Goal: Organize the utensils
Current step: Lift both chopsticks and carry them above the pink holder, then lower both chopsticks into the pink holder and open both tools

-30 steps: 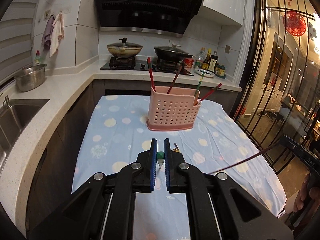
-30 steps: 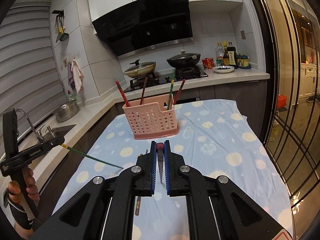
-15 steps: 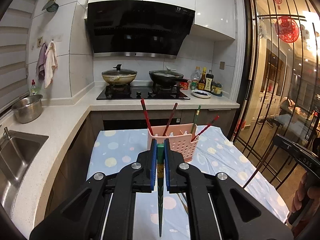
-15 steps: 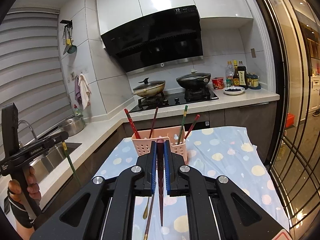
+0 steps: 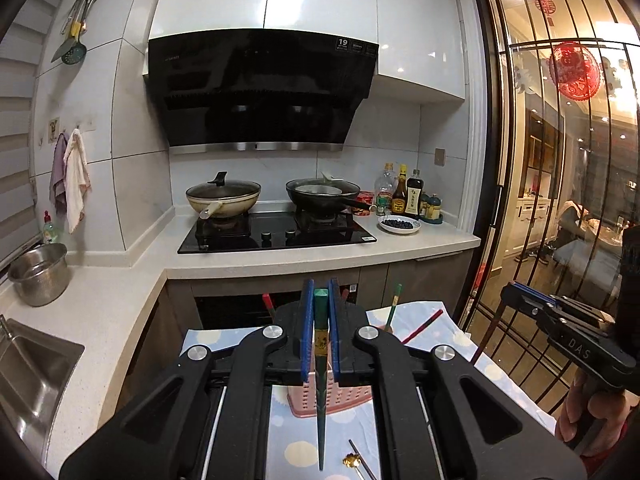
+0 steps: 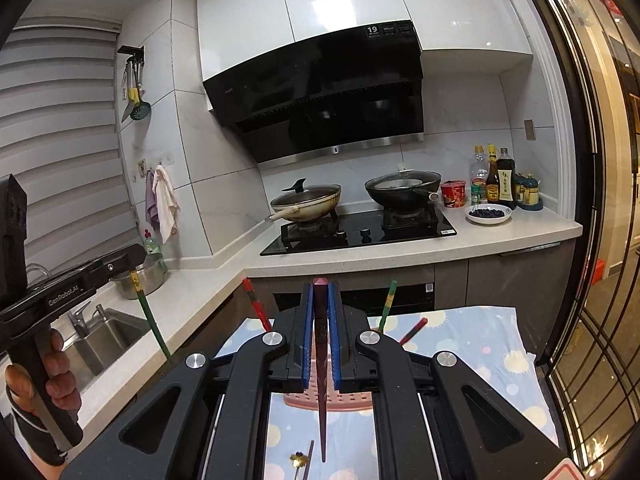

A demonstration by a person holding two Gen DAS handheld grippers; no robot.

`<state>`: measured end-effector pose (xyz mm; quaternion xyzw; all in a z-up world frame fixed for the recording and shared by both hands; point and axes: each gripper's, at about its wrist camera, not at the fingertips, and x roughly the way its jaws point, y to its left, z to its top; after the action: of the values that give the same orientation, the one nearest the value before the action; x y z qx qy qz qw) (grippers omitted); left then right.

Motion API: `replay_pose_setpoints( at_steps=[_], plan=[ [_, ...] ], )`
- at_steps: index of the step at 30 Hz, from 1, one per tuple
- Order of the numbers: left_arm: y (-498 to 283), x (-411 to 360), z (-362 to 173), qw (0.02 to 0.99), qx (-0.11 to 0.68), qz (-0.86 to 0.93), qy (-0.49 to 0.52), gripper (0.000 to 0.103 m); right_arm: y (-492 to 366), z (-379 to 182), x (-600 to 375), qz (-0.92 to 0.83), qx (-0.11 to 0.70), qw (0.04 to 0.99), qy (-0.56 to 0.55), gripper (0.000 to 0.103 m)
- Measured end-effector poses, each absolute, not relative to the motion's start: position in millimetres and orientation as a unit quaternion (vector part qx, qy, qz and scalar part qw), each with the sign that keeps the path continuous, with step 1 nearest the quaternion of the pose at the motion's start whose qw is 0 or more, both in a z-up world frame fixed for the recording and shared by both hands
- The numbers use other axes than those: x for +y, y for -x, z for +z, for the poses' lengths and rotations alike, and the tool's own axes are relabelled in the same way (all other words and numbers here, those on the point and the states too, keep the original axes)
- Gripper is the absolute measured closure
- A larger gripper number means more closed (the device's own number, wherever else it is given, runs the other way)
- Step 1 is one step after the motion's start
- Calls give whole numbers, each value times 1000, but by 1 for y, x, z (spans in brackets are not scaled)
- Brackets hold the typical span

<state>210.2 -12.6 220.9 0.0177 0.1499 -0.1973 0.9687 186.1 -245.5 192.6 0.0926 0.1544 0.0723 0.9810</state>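
Chopsticks hang tip-down: left gripper (image 5: 319,300) clamps the green chopstick (image 5: 320,392), right gripper (image 6: 320,296) the maroon chopstick (image 6: 321,380). Centre each over the pink basket (image 5: 344,400), then lower straight.

Left gripper (image 5: 320,336), its blue pads (image 5: 307,332) closed on a green chopstick (image 5: 321,380) held upright, tip pointing down over the cloth (image 5: 280,440). Behind the pads, a pink basket (image 5: 332,402) stands on the cloth, mostly hidden; chopsticks (image 5: 393,306) lean out of it. A gold-ended utensil (image 5: 354,460) lies on the cloth just right of the chopstick tip. At right, the right gripper (image 5: 520,300) clamps a dark red chopstick (image 5: 486,340) slanting downward. Background: two pans (image 5: 223,199) on the stove (image 5: 276,234), bottles (image 5: 400,196), pot (image 5: 39,274) beside the sink (image 5: 28,368).
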Motion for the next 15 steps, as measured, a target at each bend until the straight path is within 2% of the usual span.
replay_pose_setpoints(
  at_steps=[8, 15],
  plan=[
    [-263, -31, 245, 970, 146, -194, -19, 96, -247, 222, -239, 68, 133, 985, -90, 96],
    [-303, -46, 246, 970, 158, -184, -28, 96, -288, 231, -228, 64, 123, 987, -86, 96]
  ],
)
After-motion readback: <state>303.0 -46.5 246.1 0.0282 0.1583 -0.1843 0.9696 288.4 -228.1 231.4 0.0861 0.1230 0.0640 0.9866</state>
